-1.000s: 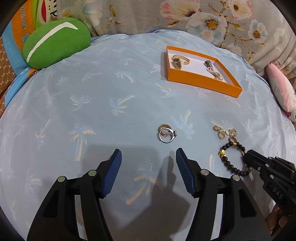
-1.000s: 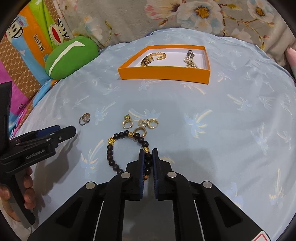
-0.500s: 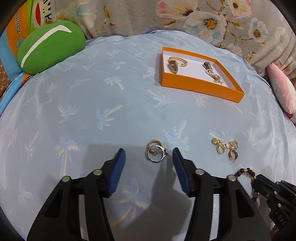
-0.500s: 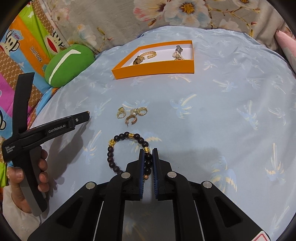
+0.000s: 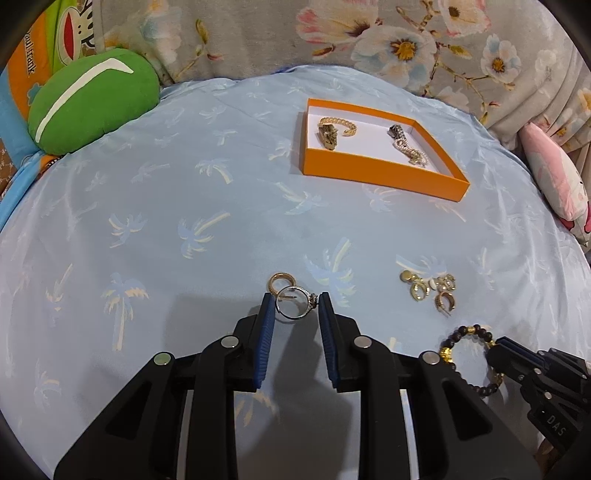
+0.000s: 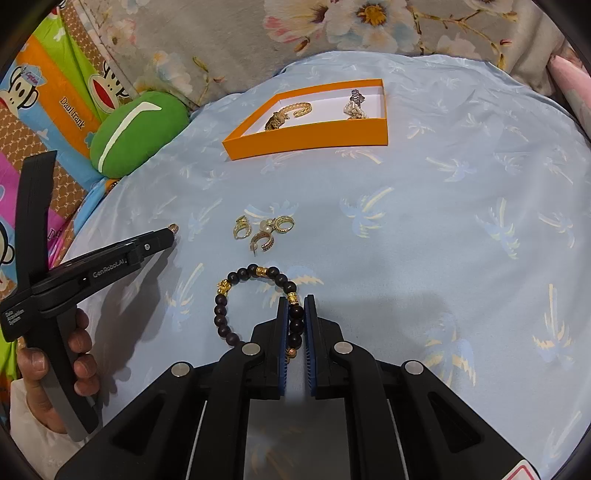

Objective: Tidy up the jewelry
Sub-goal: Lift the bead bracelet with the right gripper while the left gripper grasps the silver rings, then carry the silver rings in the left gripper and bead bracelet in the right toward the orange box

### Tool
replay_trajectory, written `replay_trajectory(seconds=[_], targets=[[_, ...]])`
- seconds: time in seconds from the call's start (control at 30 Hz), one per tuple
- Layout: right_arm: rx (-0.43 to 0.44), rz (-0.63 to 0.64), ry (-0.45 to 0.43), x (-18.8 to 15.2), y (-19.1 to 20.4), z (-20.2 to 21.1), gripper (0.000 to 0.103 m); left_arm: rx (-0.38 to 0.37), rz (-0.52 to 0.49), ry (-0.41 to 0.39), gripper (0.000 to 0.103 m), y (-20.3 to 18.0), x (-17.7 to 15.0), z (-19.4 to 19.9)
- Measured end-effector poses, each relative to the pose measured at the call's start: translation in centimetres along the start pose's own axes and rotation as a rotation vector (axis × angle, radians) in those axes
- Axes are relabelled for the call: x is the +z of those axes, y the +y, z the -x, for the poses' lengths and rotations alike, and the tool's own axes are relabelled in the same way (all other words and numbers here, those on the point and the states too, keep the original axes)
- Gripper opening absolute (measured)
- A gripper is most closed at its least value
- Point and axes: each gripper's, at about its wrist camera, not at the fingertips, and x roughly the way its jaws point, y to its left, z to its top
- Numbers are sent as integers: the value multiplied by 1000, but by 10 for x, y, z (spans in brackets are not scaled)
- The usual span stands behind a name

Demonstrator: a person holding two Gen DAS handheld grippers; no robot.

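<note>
My left gripper [image 5: 293, 306] is closed around a silver ring [image 5: 293, 307], its blue pads touching the ring's two sides; a gold ring [image 5: 279, 281] lies just beyond. My right gripper [image 6: 296, 310] is shut on a dark bead bracelet [image 6: 236, 275] with gold beads, which shows in the left wrist view too [image 5: 460, 334]. An orange box [image 5: 380, 172] at the back holds a gold bangle [image 5: 334, 129] and a pearl bracelet [image 5: 406, 146]. Several gold earrings [image 5: 430, 290] lie between the grippers.
The bed is covered with a pale blue palm-print sheet [image 5: 166, 206]. A green cushion [image 5: 88, 99] lies at the back left, a pink pillow [image 5: 554, 181] at the right edge. A floral curtain [image 5: 369, 33] hangs behind.
My left gripper has moved forward and closed from wide open onto the silver ring. My right gripper stays shut on the bead bracelet, and its view has pulled back a little.
</note>
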Motion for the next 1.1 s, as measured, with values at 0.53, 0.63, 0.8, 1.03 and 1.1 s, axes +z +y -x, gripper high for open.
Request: replay_trajectory(seconds=[0.53,0.63,0.8,1.03,1.1], targets=[[9,-10,-29,-2,-3,6,7,-21,4,-26,23,-4,-1,29],[10,-15,-41,-2,-4,9,7,-23,1,-30,23,-4,0,33],[4,-23,-47,-5,-8,14,7,-29,1,-41,24,-4,0,41],[-4,-42,-54,-14,-16,24,7,-34,6,-41,23,1,-5,48],[-9,-45,-55,-14,-18,26,7,-31,11,-37,23,3,-7,49]])
